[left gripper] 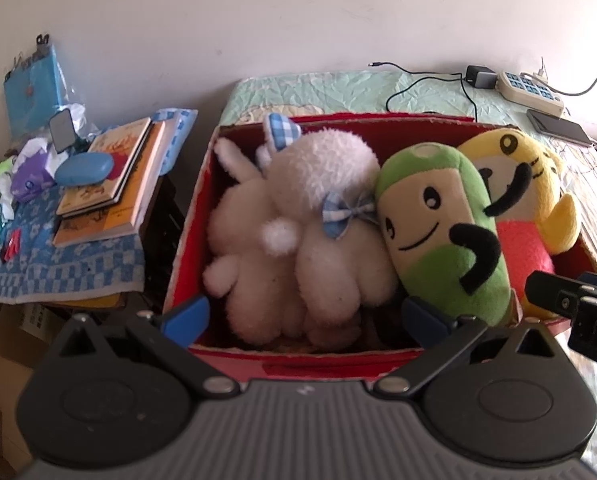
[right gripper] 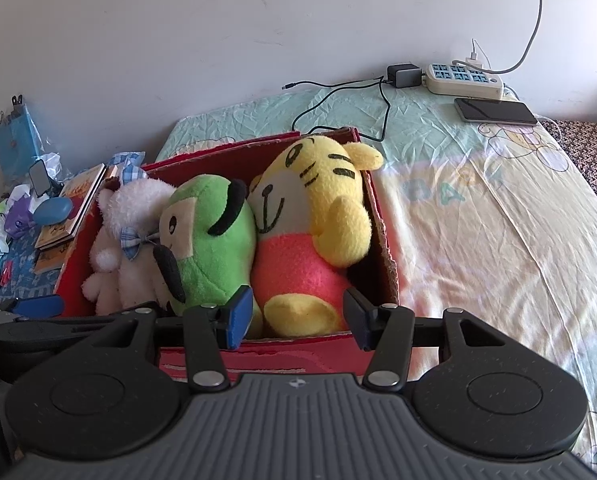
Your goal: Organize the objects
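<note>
A red box (left gripper: 378, 364) sat on the bed (right gripper: 478, 216), and three soft toys were already packed inside it, side by side. A fluffy white bunny (left gripper: 298, 216) lay on the left, a green toy (left gripper: 442, 224) was squeezed into the middle, and a yellow tiger (right gripper: 318, 216) filled the right side, with its head poking up over the far wall. The left gripper (left gripper: 304, 316) hung over the near edge of the box with its jaws wide apart and nothing in them. The right gripper (right gripper: 298, 316) hung over the near right part of the box, in front of the tiger's feet. Its jaws stood about halfway apart and were not pinching anything. No toys lay loose on the bed, so the packing looked almost finished. A charger cable (right gripper: 358, 108), a power strip (right gripper: 462, 78) and a phone (right gripper: 494, 112) rested at the far end of the bed. Books (left gripper: 110, 184) and small clutter lay on a side table (left gripper: 78, 272) to the left, and those might still need tidying.
</note>
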`<action>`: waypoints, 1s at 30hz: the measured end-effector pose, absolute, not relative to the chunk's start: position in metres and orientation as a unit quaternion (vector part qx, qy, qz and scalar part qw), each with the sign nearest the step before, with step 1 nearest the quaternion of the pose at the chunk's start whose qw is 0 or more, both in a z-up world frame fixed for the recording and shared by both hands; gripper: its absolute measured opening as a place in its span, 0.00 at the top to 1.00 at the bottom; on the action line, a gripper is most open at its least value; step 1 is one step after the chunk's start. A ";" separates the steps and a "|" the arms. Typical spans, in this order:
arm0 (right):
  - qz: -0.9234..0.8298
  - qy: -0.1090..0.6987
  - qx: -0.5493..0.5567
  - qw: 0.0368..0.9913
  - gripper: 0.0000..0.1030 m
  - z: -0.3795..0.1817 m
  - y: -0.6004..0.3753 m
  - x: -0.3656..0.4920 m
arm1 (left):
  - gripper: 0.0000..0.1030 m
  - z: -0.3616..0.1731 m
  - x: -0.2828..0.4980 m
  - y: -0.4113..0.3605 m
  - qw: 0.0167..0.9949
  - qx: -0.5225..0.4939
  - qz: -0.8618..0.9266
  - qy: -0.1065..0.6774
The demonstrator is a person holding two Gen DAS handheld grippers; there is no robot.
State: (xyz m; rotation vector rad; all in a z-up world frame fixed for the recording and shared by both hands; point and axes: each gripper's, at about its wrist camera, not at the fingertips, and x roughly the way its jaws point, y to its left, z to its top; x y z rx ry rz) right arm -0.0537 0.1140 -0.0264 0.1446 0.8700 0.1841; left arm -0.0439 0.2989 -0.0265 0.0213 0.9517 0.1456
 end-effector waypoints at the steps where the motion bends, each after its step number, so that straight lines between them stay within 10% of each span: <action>1: 0.089 0.421 0.070 0.900 0.48 -0.027 0.114 -0.053 | 0.01 -0.027 -0.043 0.300 0.886 0.009 0.070 0.458; 30: 0.087 0.423 0.070 0.899 0.48 -0.030 0.114 -0.051 | 0.01 -0.034 -0.039 0.302 0.879 -0.004 0.049 0.474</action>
